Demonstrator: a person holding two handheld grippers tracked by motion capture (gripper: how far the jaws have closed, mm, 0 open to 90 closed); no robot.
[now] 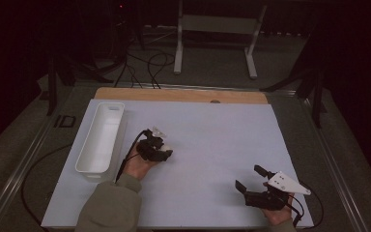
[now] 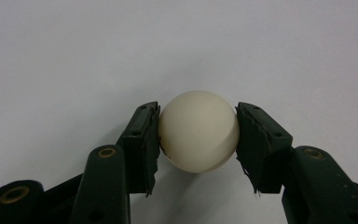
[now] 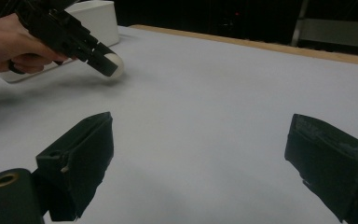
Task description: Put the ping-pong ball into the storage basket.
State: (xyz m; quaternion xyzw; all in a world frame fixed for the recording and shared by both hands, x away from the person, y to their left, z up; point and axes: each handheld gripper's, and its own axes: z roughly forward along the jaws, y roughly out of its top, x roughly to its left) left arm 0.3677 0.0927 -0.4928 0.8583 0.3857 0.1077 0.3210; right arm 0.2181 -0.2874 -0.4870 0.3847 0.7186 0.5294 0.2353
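Note:
A cream-white ball [image 2: 198, 131] sits squeezed between the two black pads of my left gripper [image 2: 198, 140], just above the pale table top. In the high view this left gripper [image 1: 156, 134] is left of the table's centre, held by a hand in a green sleeve, with the ball [image 1: 158, 130] at its far tip. The ball [image 3: 113, 64] also appears at the upper left of the right gripper view. My right gripper [image 1: 249, 177] rests near the front right of the table. Its jaws [image 3: 200, 149] stand wide apart with nothing between them.
A long white bin [image 1: 113, 104] lies along the table's left side, close to the left hand, and its corner [image 3: 98, 14] is seen in the right gripper view. A wooden strip [image 1: 183, 94] edges the far side. Cables and a metal stand are on the floor beyond.

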